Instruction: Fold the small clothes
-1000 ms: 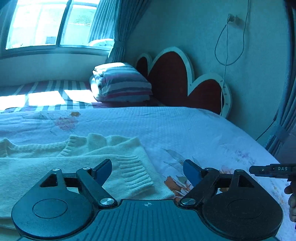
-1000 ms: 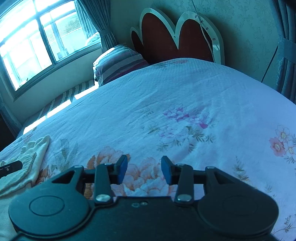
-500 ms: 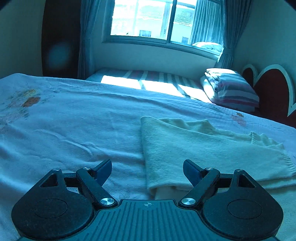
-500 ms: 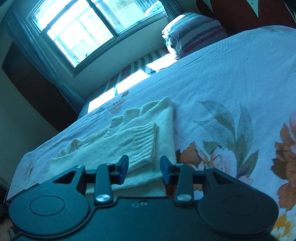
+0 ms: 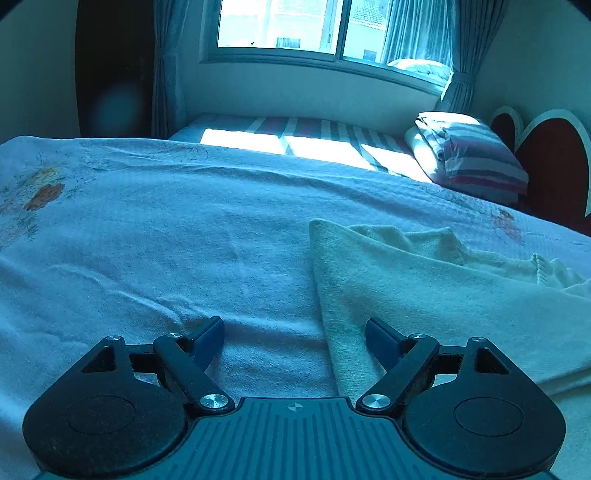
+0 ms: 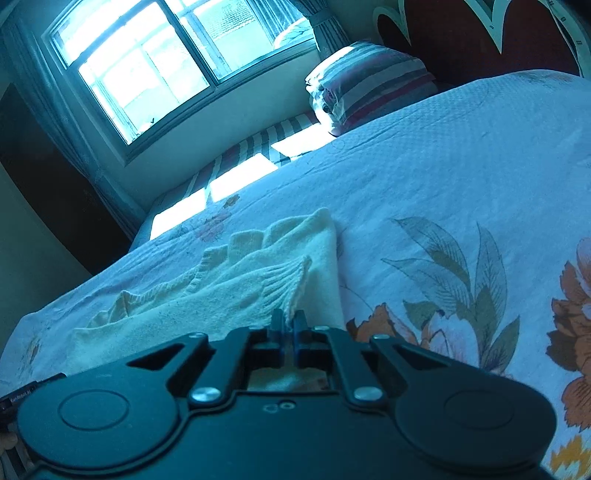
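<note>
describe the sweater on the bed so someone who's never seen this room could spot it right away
Start at the big bed with the floral cover, below the window. On it lies the cream knit sweater, folded flat, a ribbed cuff on top. It is the only plain, pale item there; the folded bedding by the headboard is striped.
</note>
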Demonstrator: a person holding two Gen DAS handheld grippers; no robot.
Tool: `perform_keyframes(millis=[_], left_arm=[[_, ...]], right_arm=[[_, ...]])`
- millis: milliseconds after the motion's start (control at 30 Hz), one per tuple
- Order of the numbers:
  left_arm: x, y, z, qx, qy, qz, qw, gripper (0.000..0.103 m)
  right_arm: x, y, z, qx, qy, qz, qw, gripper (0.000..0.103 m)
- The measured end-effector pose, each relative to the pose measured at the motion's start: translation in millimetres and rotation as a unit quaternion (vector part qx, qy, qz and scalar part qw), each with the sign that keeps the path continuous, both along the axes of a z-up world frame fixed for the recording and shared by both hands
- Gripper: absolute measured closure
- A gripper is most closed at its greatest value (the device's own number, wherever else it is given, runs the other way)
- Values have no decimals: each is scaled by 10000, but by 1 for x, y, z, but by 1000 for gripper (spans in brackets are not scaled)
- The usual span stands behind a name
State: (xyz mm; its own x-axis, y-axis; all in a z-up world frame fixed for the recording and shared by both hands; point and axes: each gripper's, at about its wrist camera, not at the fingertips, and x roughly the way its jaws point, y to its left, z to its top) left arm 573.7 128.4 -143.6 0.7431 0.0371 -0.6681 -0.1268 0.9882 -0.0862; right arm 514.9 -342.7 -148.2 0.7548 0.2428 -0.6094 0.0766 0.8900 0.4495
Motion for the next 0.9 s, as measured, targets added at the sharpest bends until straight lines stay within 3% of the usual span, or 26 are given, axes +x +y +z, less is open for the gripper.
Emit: perform_keyframes(millis=[67,133,167,267,367,500,567,633,767,833,900], left_arm=[[4,3,3,-67,-123,-10,9999,19],[11,5,10,-98,-312,3,9995,19],[18,6,13,-88,-352,31,9993,19],[41,13,14,-173,-399,152,9989,19],[66,18,0,-209,-163,211,9994,19],[73,12,-8,172,-162,13,9997,19],[63,14,5,42,-201,-13,9998,19],[45,14,14,-28,-362,-120,9993,19],[8,6,12,-222,-285,-452,9983,19],[1,-2,-1,51,-104,-533,9985,19],[-5,-4,-8,71,-260,-504,9984,19]], right_arm=[[1,-2,-9,102,155,-48,9998,98],[-2,-4,2,43,-51,-252,9997,78],[-4,-5,9,-8,-244,-343,9991,77],[11,-6,19,-247,-446,-316,9982,80],[32,1,16,-492,-447,-69,9978,84],[58,7,-3,-802,-75,90,9967,89],[59,7,-2,-820,-80,112,9965,90],[49,5,9,-801,-224,127,9965,82],[21,8,18,-1039,-562,463,9919,81],[18,14,10,-1253,-446,690,9887,82],[20,21,-3,-1561,-281,755,9844,82]])
